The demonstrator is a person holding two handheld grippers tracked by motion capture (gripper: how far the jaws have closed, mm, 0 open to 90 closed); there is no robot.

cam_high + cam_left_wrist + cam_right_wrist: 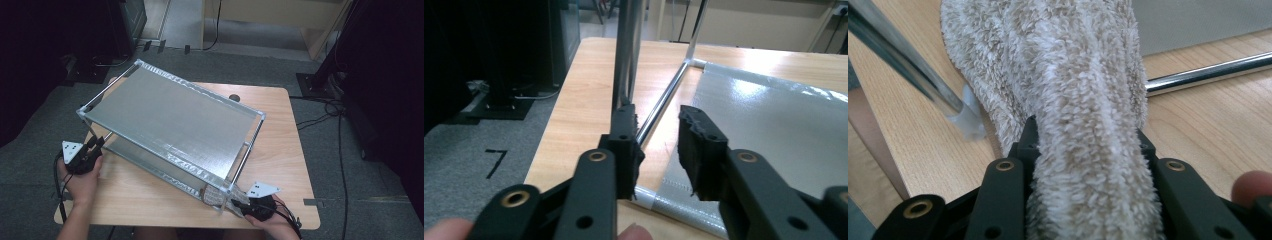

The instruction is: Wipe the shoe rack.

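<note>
1. Two hand-held black two-jaw grippers work a two-tier metal rack with silver-grey shelf panels and chrome rods, which sits slantwise on the light wood table. We go L to R.
2. Left gripper sits at the rack's near-left corner. Its own view shows the jaws partly apart w/ a chrome corner post right against the left pad and the right pad clear of it. So nothing is clamped; we read it as steadying the frame so it won't slide.
3. Lower grey shelf panel lies just past those jaws, low over the tabletop.
4. Right gripper is at the rack's near-right corner, jaws closed on a fluffy beige-and-white terry cloth. The cloth is bunched between the pads and sticks out fwd.
5. Cloth tip reaches the rack's clear plastic foot and chrome rods. We judge it's held that way for wiping the corner.
</note>
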